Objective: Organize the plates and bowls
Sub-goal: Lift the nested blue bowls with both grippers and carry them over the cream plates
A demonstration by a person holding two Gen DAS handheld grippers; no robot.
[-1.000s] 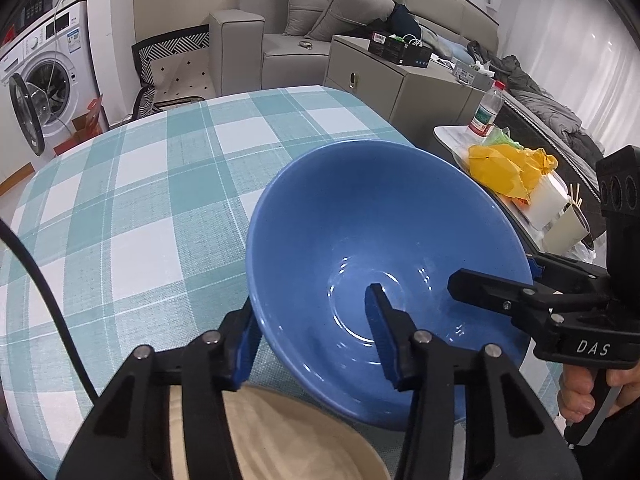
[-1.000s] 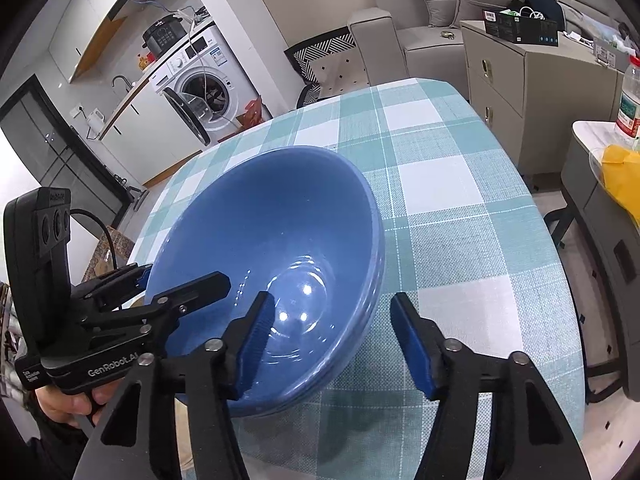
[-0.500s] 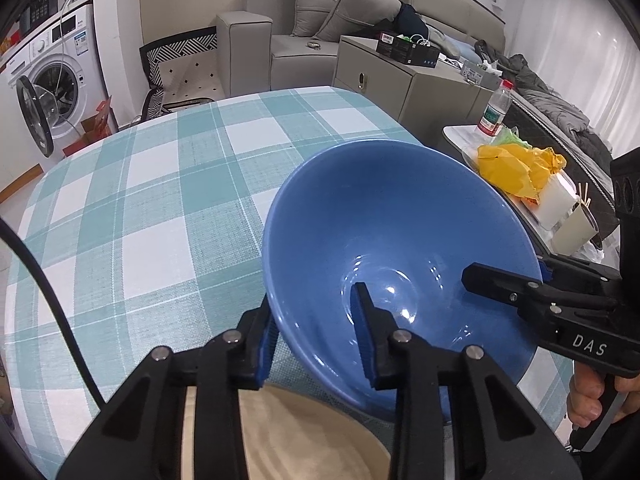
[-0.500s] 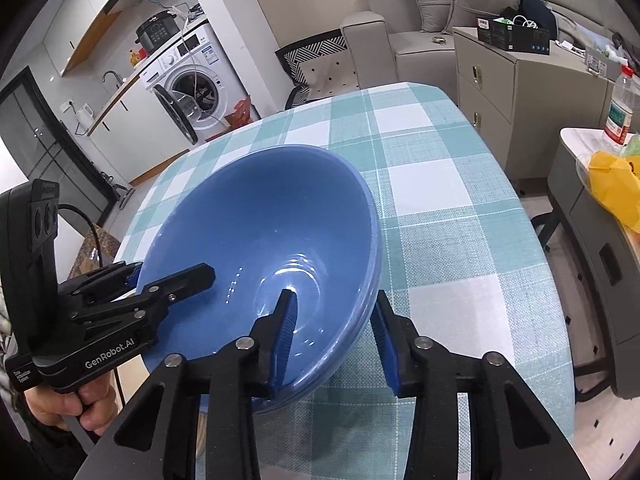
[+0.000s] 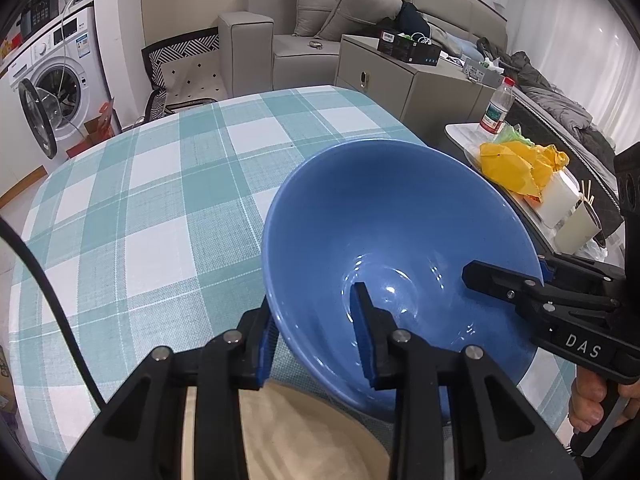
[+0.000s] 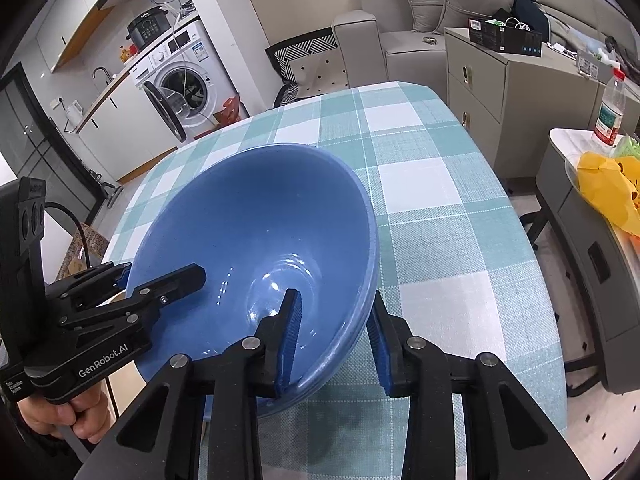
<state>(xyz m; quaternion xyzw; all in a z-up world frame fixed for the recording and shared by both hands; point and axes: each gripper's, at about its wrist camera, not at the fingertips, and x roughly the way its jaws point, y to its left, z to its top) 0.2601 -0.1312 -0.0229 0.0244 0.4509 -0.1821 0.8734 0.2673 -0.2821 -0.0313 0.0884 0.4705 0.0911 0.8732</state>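
Left wrist view: I see my left gripper (image 5: 316,336) with its fingers pinching the near-left wall of the blue bowl (image 5: 392,220), one pad inside, one outside.
Right wrist view: my right gripper (image 6: 334,340) has its fingers clamped on the bowl's opposite rim, one blue pad inside, one outside.
Bowl: tilted, held between both grippers above the tabletop (image 5: 152,208) with its teal-and-white checked cloth; from the right wrist the rim looks layered, possibly stacked bowls, I cannot tell.
Plate: a beige plate (image 5: 304,436) lies just below my left gripper, partly under the bowl.
Beyond: a side table (image 6: 560,140) carries a yellow bag (image 5: 516,168) and a bottle (image 5: 496,108).
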